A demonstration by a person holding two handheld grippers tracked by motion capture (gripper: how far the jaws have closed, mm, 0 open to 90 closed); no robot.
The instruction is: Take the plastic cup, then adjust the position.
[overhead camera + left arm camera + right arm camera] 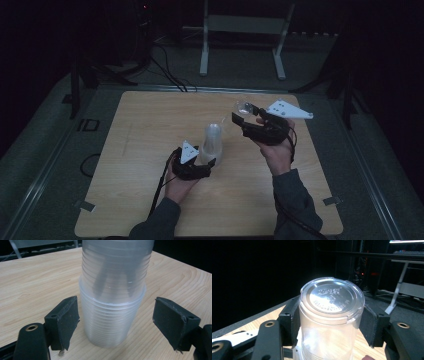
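A tall stack of clear plastic cups (212,141) stands upside down near the middle of the wooden table (145,150). My left gripper (208,163) is open at the stack's base. In the left gripper view its pads (67,320) stand on either side of the stack of cups (112,302), apart from it. My right gripper (242,116) is raised to the right of the stack and shut on a single clear cup (245,106). In the right gripper view that cup (332,305) shows its embossed bottom, with a jaw on each side.
A white metal stand (240,30) sits on the floor beyond the table's far edge. Dark cables (167,70) run near the far left corner. Bare wood lies left of the stack and along the near edge.
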